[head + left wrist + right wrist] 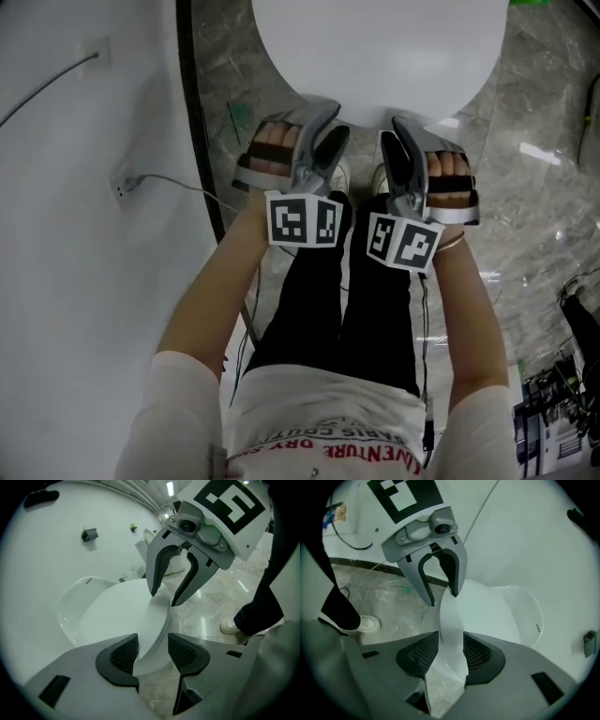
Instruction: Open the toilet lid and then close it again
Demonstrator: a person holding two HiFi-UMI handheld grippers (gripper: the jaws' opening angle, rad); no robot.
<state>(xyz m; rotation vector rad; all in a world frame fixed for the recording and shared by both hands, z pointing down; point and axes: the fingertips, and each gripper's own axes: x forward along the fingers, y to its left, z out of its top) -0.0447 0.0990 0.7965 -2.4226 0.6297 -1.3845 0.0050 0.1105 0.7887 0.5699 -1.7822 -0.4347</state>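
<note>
Your shirt [319, 441] crowds the head view's bottom edge; toilet lid [375, 52] lies shut, cut off at the top. Left tongs [152, 654] & right tongs [451, 654]: both stand apart, 1 each side of the lid's front rim, rim between the pads, unclamped. Only the gripper views show those gaps; head view can't.

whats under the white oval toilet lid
The white oval toilet lid lies down and covers whatever sits beneath it. Only grey marble floor shows past its front edge.
</note>
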